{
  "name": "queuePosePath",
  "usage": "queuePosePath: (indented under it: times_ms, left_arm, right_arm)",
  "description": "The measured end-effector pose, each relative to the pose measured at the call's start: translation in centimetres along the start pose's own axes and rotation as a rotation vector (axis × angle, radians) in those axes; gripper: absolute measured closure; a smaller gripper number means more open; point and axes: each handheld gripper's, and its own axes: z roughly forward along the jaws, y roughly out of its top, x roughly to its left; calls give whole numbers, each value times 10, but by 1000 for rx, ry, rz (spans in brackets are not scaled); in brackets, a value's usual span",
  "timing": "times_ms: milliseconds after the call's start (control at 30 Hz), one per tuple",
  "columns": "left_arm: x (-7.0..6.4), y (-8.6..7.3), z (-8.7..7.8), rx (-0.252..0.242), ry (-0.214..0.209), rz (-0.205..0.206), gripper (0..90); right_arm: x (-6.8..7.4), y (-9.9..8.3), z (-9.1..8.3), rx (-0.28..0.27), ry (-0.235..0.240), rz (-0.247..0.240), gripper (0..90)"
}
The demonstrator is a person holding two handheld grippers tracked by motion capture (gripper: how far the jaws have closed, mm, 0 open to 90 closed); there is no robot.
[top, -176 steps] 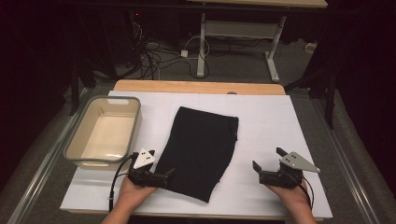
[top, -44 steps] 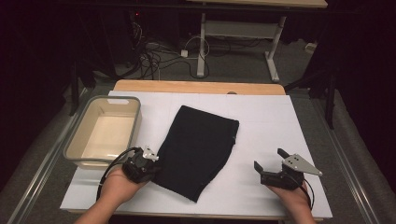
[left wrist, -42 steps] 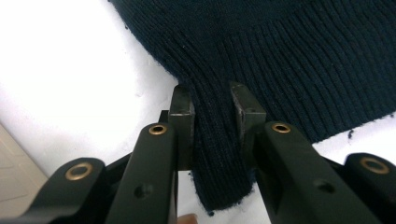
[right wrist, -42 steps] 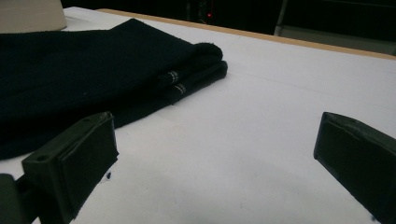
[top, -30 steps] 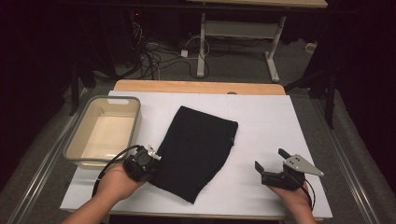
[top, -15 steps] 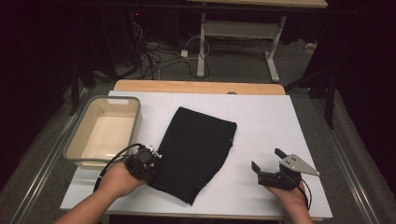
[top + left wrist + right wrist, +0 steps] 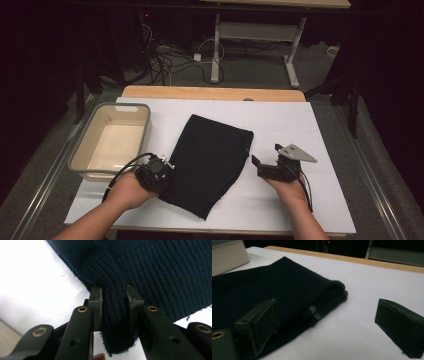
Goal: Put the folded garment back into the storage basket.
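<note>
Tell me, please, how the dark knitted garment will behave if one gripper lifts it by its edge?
The knitted garment probably droops: its ribbed hem already bunches between the left gripper jaws. It seems light and grippy, being fuzzy. The folded layers may fall open.

light: your white table top (image 7: 280, 125) is lit bright from above, room behind pretty much black | shadows: soft, short | focus: close-up jaws look blurry, knit ribs sharp | glare: mild on the white
</note>
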Motion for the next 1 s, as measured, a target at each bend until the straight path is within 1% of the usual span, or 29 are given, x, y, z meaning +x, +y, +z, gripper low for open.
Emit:
queuePosePath:
  times_ms: [100, 133, 233, 267, 300, 333, 400, 433, 500, 533, 600, 633, 667, 700, 733, 767, 800, 867, 1000]
  left_arm:
    - [1, 0, 0, -1, -5, 3, 690]
    - [1, 0, 0, -1, -5, 5, 691]
    - [1, 0, 0, -3, -7, 9, 691]
    - [1, 0, 0, -3, -7, 10, 691]
    - [1, 0, 0, -3, -8, 11, 691]
    - [1, 0, 0, -3, -7, 12, 691]
    - [1, 0, 0, -2, -7, 12, 691]
    - [1, 0, 0, -2, -6, 13, 692]
    - [1, 0, 0, -2, -5, 14, 692]
    - [1, 0, 0, -3, -5, 14, 692]
    - [1, 0, 0, -2, -7, 14, 693]
    - [1, 0, 0, -2, -7, 14, 693]
    - [1, 0, 0, -1, -6, 14, 693]
    - [1, 0, 0, 1, -5, 14, 693]
    - [0, 0, 0, 2, -3, 14, 694]
    - [0, 0, 0, 3, -3, 14, 694]
    - [0, 1, 0, 5, -2, 15, 694]
    - [0, 1, 0, 7, 0, 15, 694]
    - [-1, 2, 0, 14, 8, 18, 695]
  right_arm:
    - [-3, 13, 31, 52, 9, 34, 169]
    - [-5, 17, 42, 69, 9, 45, 186]
    - [-12, 27, 73, 134, -30, 90, 248]
    - [-16, 29, 82, 160, -37, 121, 259]
    - [-19, 30, 90, 184, -40, 141, 264]
    - [-21, 29, 97, 216, -44, 141, 273]
    - [-22, 27, 108, 286, -44, 128, 276]
    - [-22, 25, 111, 324, -44, 124, 270]
    - [-21, 24, 111, 329, -46, 117, 290]
    - [-20, 24, 109, 330, -43, 105, 336]
    - [-17, 22, 107, 319, -4, 94, 443]
    - [-17, 21, 107, 316, 14, 94, 487]
    - [-16, 21, 106, 311, 32, 97, 545]
    - [-16, 20, 106, 307, 59, 104, 615]
    - [-16, 20, 106, 307, 82, 112, 659]
    - [-16, 20, 106, 306, 95, 111, 698]
    - [-15, 19, 106, 303, 108, 108, 723]
    - [-15, 18, 106, 295, 120, 105, 750]
    - [-14, 18, 105, 283, 120, 86, 768]
